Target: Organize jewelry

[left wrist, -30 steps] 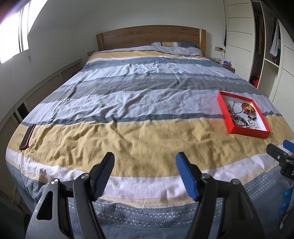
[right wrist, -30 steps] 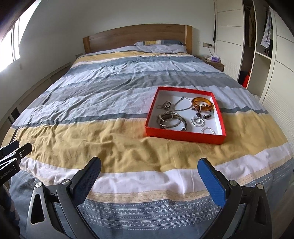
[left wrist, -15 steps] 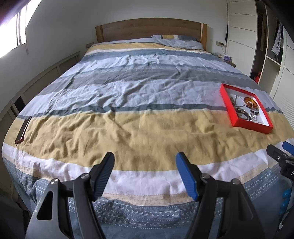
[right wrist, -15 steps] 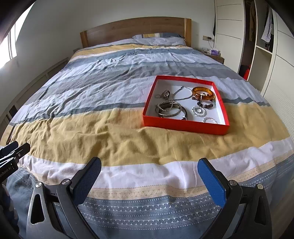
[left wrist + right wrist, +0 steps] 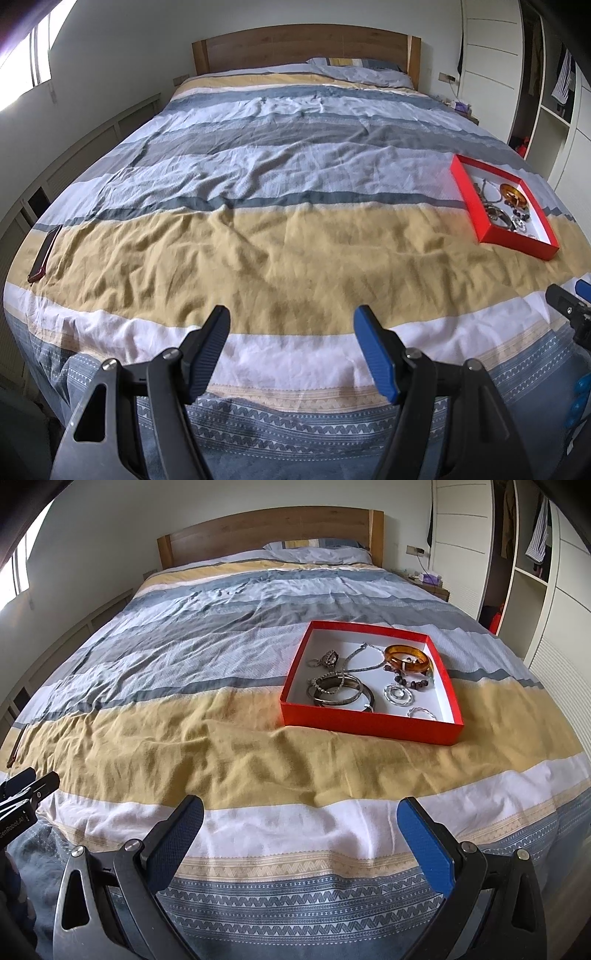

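Nearest the cameras, the left tool (image 5: 291, 328) hangs over the foot of the bed (image 5: 258, 236) with its two fingers spread apart and nothing between them. The right tool (image 5: 301, 818) is likewise over the foot edge, with its fingers spread wider and also empty. Each tool appears at the margin of the other's view: the right tool at the right edge of the left wrist view, the left tool at the left edge of the right wrist view.

Beneath both tools lies the patterned blue hem of the duvet, followed by a white band and then a broad yellow band. A dark red phone (image 5: 45, 253) rests at the left edge of the bed on the yellow band, well apart from both tools.

Farther up, on the right half of the bed, a shallow red tray (image 5: 369, 725) with a white interior sits across the yellow and grey-blue stripes. It contains the jewelry: stacked metal bangles (image 5: 340, 690) at the near left, a silver chain necklace (image 5: 360, 659) in the middle, an amber bangle (image 5: 406, 657) at the far right, a dark bead bracelet (image 5: 412, 681) just beside it, and a round silver piece (image 5: 397, 694) near the front.

Beyond the tray are the pillow (image 5: 317, 552) and the wooden headboard (image 5: 269, 531). An open wardrobe (image 5: 528, 561) stands to the right.
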Motion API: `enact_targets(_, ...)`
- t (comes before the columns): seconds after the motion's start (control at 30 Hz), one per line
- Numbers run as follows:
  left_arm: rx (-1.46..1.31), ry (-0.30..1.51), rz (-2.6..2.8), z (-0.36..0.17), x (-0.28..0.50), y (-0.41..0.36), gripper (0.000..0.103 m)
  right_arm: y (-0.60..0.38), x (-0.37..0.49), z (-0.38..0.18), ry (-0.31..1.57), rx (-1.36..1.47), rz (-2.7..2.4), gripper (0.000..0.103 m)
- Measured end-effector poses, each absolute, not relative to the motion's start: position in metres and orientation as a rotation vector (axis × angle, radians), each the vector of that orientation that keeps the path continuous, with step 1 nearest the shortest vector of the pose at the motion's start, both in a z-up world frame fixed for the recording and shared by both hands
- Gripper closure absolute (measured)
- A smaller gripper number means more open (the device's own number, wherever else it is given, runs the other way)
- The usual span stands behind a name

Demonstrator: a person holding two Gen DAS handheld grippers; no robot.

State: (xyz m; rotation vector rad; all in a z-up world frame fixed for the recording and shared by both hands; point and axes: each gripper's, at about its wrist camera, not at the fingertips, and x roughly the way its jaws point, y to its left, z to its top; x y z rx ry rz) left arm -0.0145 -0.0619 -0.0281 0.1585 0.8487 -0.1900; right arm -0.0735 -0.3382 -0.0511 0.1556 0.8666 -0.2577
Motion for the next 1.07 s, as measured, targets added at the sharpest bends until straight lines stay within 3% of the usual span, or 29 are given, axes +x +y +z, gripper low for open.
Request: enact_targets(1.07,0.172,0.86,-0.188,-0.0328,-0.0163,-0.0652,0.035,-0.3417,-0.0738,-0.0552,0.868,0.158,-0.266,0.001)
